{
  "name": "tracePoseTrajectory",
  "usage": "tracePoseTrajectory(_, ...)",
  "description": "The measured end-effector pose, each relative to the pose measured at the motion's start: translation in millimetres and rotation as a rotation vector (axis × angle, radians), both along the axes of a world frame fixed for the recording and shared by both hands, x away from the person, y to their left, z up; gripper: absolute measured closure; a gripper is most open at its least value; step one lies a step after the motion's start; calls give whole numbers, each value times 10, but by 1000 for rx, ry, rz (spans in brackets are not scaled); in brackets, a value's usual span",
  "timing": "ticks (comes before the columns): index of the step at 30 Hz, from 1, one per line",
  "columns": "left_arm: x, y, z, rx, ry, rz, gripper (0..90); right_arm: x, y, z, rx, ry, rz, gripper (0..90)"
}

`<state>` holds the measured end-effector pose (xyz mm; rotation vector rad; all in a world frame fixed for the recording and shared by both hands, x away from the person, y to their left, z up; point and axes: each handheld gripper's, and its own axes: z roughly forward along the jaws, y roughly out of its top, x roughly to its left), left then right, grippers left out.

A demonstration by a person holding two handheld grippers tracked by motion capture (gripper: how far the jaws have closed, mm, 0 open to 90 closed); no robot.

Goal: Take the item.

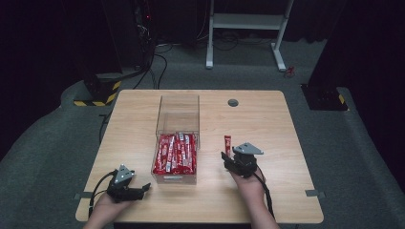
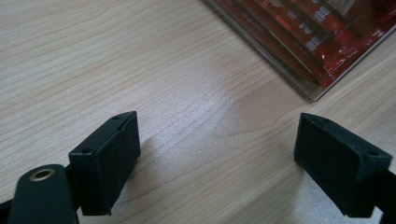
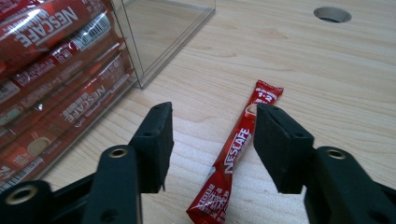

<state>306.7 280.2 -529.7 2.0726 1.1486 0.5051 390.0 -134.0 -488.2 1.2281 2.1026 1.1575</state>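
Right gripper view showing right gripper (image 3: 210,140) hovering, jaws apart, straddling a lone Nescafé stick (image 3: 233,161) lying flat on the worktop (image 3: 303,70) beside the clear box (image 3: 154,46) of sticks, seemingly lining up for pickup, left gripper (image 2: 215,158) idling wide open nearby.

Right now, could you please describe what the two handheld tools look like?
Both are black. The left tool and the right tool each carry a grey three-cornered plate on top and trail a black cable. Their jaws are blocky black pads with small screw holes; brass-coloured eyelets sit in the arms behind. No sleeves are visible.
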Motion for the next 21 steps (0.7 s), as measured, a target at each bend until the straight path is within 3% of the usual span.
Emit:
tracePoseTrajectory(12,0,0,0,0,0,0,150,-49,-3,63,9,-31,-3,366)
tracePoseTrajectory(21,1,1,-1,-1,-1,0,150,-138,-180,44,-9,-39,-32,316)
